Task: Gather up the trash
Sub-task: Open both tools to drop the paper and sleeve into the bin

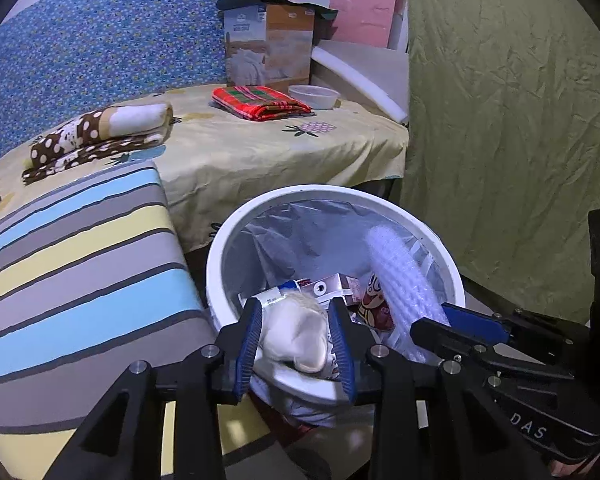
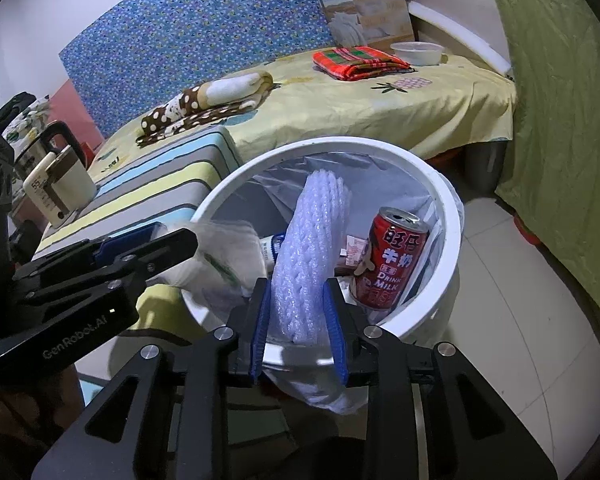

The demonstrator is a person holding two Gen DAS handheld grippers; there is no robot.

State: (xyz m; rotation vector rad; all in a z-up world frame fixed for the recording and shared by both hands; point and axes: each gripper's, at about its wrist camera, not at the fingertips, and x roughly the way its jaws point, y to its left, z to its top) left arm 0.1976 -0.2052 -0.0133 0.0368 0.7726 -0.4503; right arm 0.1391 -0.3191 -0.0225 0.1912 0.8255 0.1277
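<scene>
My left claw squeezes a soft white wad over the near rim of the white bin. It looks light and squashy, maybe tissue or cloth, so I think a gentle pinch in the middle is enough. My right claw grips a white foam net sleeve, bumpy, bendy and very light, with its top leaning into the bin. A red milk can, hard and shiny, sits inside on the thin plastic liner.
</scene>
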